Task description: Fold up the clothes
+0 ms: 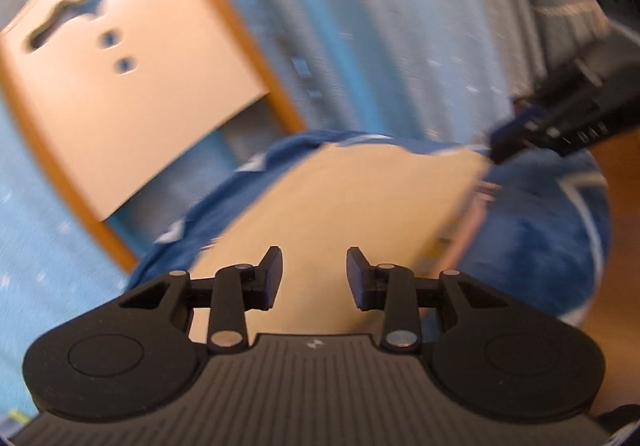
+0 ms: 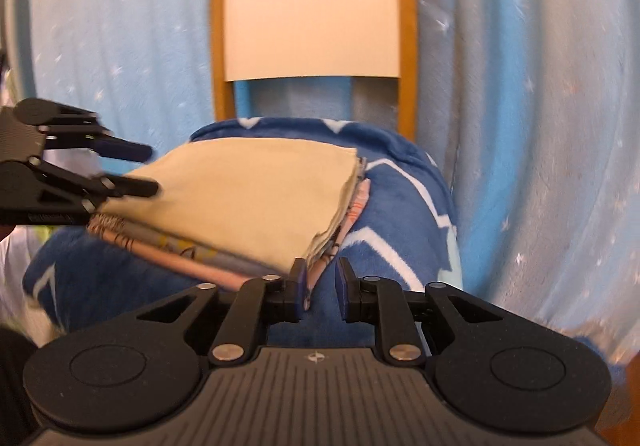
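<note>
Folded beige cloth stack (image 2: pixel 240 198) on blue zigzag fleece blanket (image 2: pixel 400 206). Left gripper (image 1: pixel 314 278), right gripper (image 2: pixel 320 288) both spread, empty. If squaring stack, align your near corner edges.

Folded beige cloth (image 2: pixel 248 190) atop patterned pile

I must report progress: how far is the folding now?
Done: the beige cloth lies folded on the blue blanket. In hand: nothing; the left hand-held gripper and right hand-held gripper are open at its edges. Left: perhaps only tidying; no unfolded clothes are visible.
</note>
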### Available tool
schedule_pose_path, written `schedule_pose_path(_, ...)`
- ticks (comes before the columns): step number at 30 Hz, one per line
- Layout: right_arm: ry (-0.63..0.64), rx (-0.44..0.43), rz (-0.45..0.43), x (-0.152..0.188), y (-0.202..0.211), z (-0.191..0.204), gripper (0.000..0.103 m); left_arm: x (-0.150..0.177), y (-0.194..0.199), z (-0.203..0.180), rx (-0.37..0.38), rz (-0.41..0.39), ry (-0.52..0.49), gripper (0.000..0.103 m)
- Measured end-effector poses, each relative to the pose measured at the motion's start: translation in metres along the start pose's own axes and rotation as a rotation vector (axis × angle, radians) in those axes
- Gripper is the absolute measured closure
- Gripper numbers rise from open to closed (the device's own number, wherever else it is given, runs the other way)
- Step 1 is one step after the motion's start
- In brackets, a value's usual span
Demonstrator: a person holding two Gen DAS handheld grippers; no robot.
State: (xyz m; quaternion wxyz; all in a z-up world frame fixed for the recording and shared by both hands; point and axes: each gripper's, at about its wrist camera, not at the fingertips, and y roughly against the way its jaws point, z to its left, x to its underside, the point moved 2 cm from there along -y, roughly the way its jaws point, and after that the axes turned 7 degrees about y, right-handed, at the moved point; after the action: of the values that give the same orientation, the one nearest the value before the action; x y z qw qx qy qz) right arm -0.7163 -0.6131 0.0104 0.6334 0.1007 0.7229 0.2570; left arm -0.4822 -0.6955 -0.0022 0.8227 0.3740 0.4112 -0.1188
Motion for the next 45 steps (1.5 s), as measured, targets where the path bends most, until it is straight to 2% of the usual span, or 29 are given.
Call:
schedule_pose_path(2,0.094,0.035,-0.001,-0.002,0.003,0.008,0.080,0.000,-0.005,-0.017,-0.007,0.013,-0.067,0.072)
schedule_pose_path(4,0.255,0.093,-0.001,-0.003,0.003,0.023,0.080,0.000,-0.007,-0.029,-0.015,0.026,-0.112,0.073)
schedule_pose_path(9,0.647,0.165,0.044,0.007,-0.010,0.058,0.080,-0.004,-0.011,-0.031,-0.003,0.042,-0.117,0.073)
schedule_pose_path(13,0.891,0.240,0.050,0.015,-0.024,0.076,0.080,-0.006,-0.008,-0.029,0.018,0.032,-0.101,0.072)
schedule_pose_path(18,0.998,0.272,0.036,0.013,-0.033,0.080,0.088,-0.002,-0.019,-0.027,0.036,0.063,-0.090,0.072)
schedule_pose_path(19,1.010,0.270,0.037,0.013,-0.034,0.080,0.102,-0.002,-0.019,-0.026,0.036,0.061,-0.082,0.072)
schedule_pose_path(20,1.023,0.267,0.037,0.012,-0.034,0.081,0.103,-0.001,-0.018,-0.026,0.036,0.058,-0.078,0.072)
schedule_pose_path(24,0.979,0.310,0.003,0.007,-0.029,0.079,0.103,0.001,-0.017,-0.026,0.035,0.052,-0.066,0.072)
schedule_pose_path(32,0.954,0.257,0.109,0.040,-0.033,0.082,0.103,0.006,-0.007,-0.017,0.028,0.034,-0.013,0.068)
schedule_pose_path(35,0.855,0.274,0.103,0.031,-0.025,0.075,0.103,0.007,-0.002,-0.012,0.019,0.022,0.022,0.067)
schedule_pose_path(39,0.647,0.263,0.001,0.001,-0.002,0.071,0.103,0.011,0.004,0.006,-0.051,0.020,0.100,0.066)
schedule_pose_path(43,0.485,0.167,-0.051,-0.024,-0.002,0.078,0.088,0.023,0.003,0.022,-0.093,0.056,0.154,0.065)
schedule_pose_path(45,0.407,0.114,-0.042,-0.032,-0.014,0.074,0.088,0.029,0.005,0.029,-0.095,0.066,0.187,0.065)
